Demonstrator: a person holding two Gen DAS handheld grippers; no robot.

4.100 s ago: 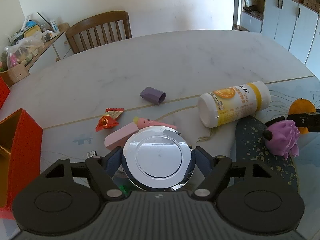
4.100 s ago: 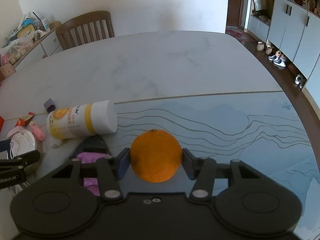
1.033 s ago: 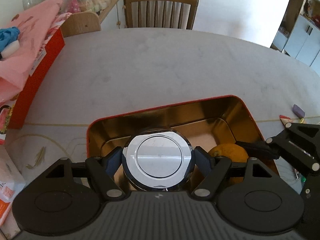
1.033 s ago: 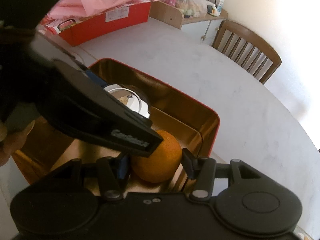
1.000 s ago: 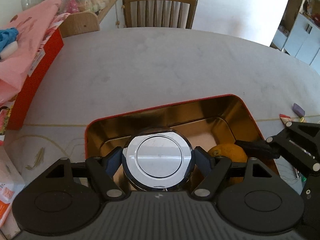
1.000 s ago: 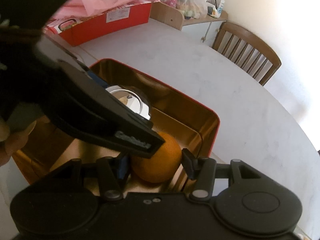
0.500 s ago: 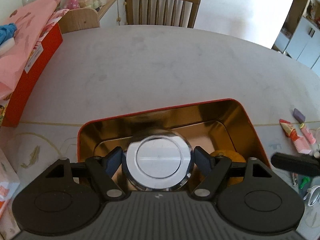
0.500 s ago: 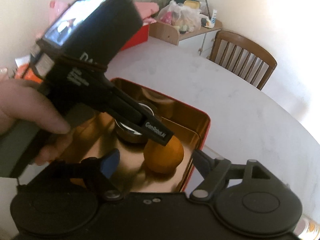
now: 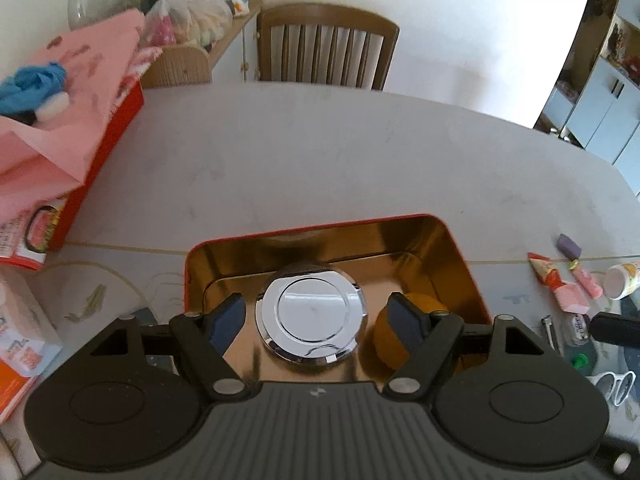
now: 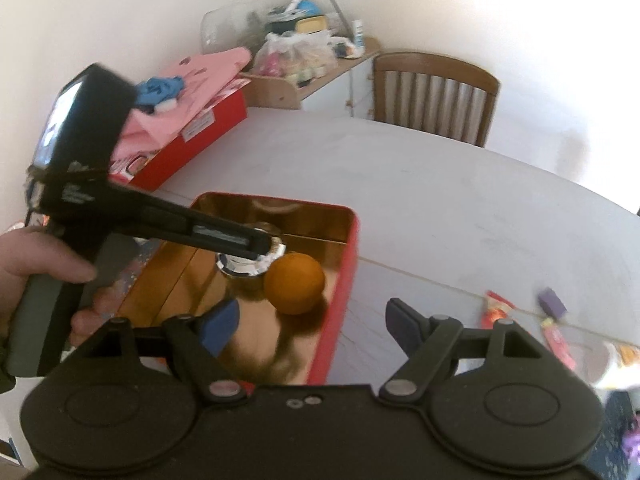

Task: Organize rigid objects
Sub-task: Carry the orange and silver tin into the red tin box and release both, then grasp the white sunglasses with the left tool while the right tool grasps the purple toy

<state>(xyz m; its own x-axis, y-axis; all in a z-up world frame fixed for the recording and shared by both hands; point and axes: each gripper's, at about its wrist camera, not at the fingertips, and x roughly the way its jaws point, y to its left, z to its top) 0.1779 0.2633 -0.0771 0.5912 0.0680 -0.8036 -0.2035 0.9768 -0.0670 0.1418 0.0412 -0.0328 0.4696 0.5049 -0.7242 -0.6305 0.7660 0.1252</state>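
Note:
A round chrome lid (image 9: 311, 317) lies inside the red tin with a gold inside (image 9: 452, 236), and an orange (image 9: 382, 332) lies beside it on the right. My left gripper (image 9: 316, 318) is open, its pads standing apart on either side of the chrome lid. In the right wrist view the chrome lid (image 10: 250, 260) and the orange (image 10: 294, 283) sit in the red tin (image 10: 344, 264). My right gripper (image 10: 310, 326) is open and empty, above the tin's near right corner. The left gripper (image 10: 240, 240) reaches in from the left.
A red box with pink cloth (image 9: 80, 128) stands at the far left. A wooden chair (image 9: 326, 46) is behind the table. Small packets (image 9: 554, 280), a purple block (image 9: 569, 245), a white bottle (image 9: 622, 280) and sunglasses (image 9: 612, 386) lie on the right.
Both grippers carried their objects over to the red tin. The right gripper opened, left the orange in the tin and drew back. The left gripper has just opened around the chrome lid.

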